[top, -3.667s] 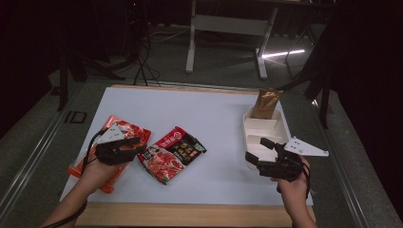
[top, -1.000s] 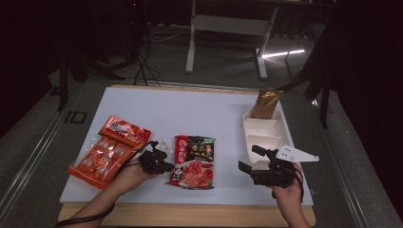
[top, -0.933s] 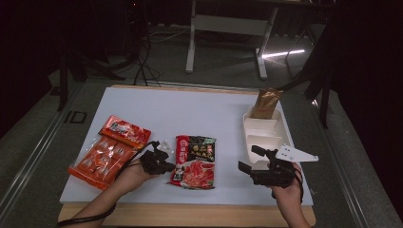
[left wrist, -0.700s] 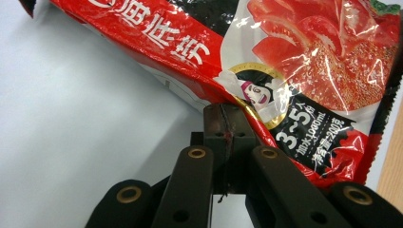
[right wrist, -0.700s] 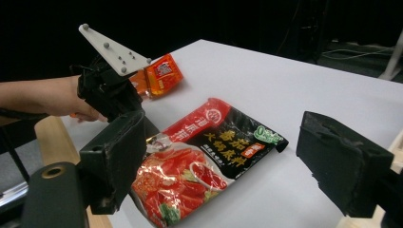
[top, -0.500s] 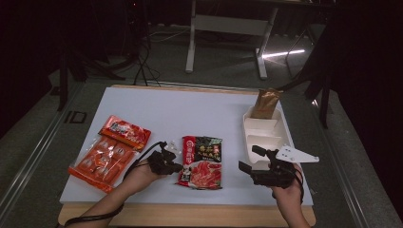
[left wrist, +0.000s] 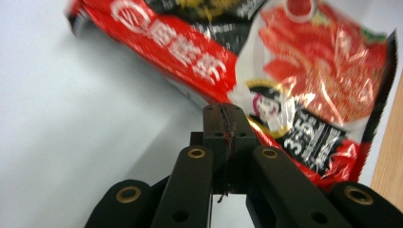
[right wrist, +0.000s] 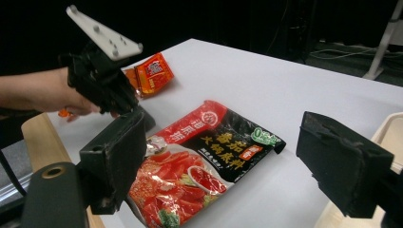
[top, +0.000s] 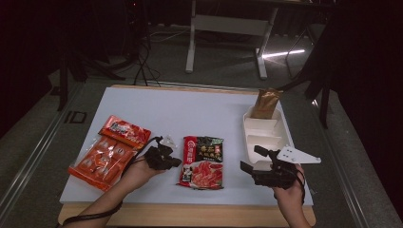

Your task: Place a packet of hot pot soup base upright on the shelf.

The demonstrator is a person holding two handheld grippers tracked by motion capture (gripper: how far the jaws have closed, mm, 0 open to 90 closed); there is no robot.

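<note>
A red and black food packet (top: 203, 161) lies flat near the middle of the white table. My left gripper (top: 177, 163) is at the packet's left edge. In the left gripper view its jaws (left wrist: 223, 124) are pressed together on the rim of the packet (left wrist: 304, 61). My right gripper (top: 250, 158) hovers to the right of the packet, near the table's front. Its jaws stand wide apart with nothing between them. In the right gripper view the packet (right wrist: 209, 156) lies beyond the spread jaws.
Two orange-red packets (top: 107, 149) lie overlapped at the table's left. A white compartment tray (top: 266, 133) sits at the right, and a brown pouch (top: 266, 102) stands at its far end. The wooden table edge (top: 190, 216) runs along the front.
My left gripper has slid to the right across the table, taking the red and black packet with it. The right gripper has stayed where it was.
</note>
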